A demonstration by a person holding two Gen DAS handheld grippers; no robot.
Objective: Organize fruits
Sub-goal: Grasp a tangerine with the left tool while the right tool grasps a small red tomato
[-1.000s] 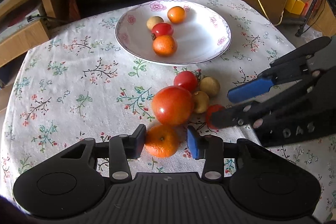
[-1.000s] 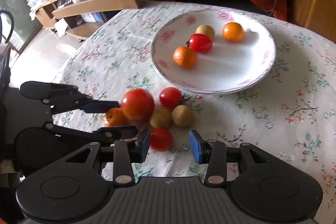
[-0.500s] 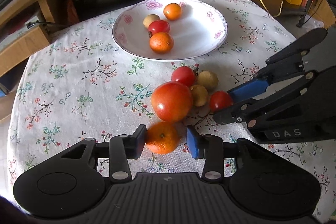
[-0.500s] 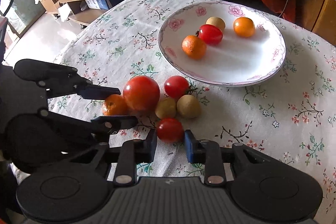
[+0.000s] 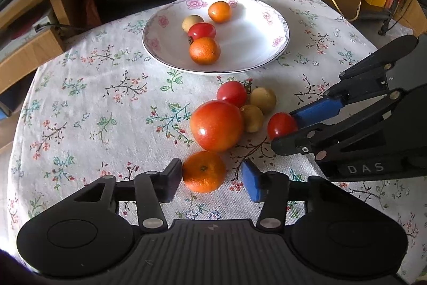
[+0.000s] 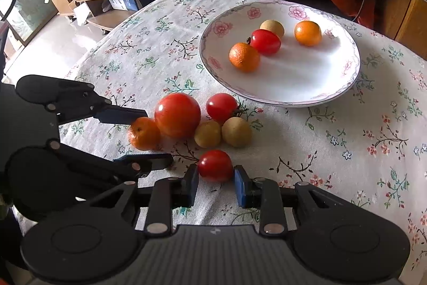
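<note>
Pickup is the step in hand: the left gripper (image 5: 212, 175) has its fingers spread around a small orange (image 5: 204, 171) on the counter (image 5: 80, 103), one finger touching. The right gripper (image 6: 216, 182) pinches a small tomato (image 6: 215, 165). Next I judge: close left, then carry both to the plate (image 6: 347, 87).

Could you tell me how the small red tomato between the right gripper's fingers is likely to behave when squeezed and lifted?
The small red tomato looks round and glossy, so it may slip or roll off the flat pads of the right gripper. Its thin skin probably bruises under hard pressure. It seems light.
</note>
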